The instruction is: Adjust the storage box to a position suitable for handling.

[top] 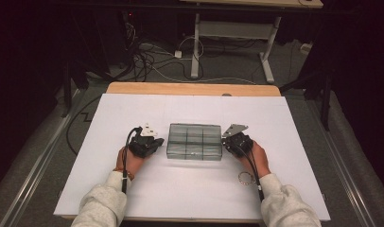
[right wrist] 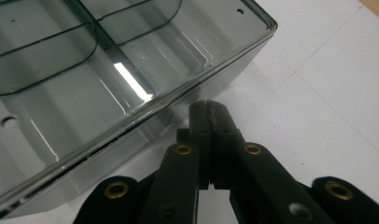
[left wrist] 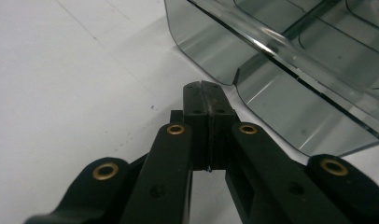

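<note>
**boxwatcher:** So what is that thing in the middle? Looks like a smoky grey see-through plastic organiser box, rectangular, rounded corners, split inside into compartments by thin dividers. From the high view I count a grid of them, three across. It sits flat on the white sheet covering the counter, about dead centre, long side facing the person.

**gripnerd:** Yep, and the lid looks to be on. In the right gripper view the clear top surface runs over the dividers with a bright glare streak on it, and there's a seam line along the side wall below the rim. A couple of tiny holes in the top panel too. Compartments look bare as far as I can tell through the tint.

**boxwatcher:** And the grippers?

**gripnerd:** Left hand-held gripper: jaws pressed fully together, nothing between them, tip just beside the box's rounded corner, right by a little notch in the wall. Can't tell if it touches. Right hand-held gripper: same deal, jaws closed on nothing, tip right up against the box's side wall near its corner.

**boxwatcher:** So one at each short end, box in between.

**gripnerd:** Right. Also a small metal ring lying on the sheet near the right sleeve, well clear of the box.
</note>
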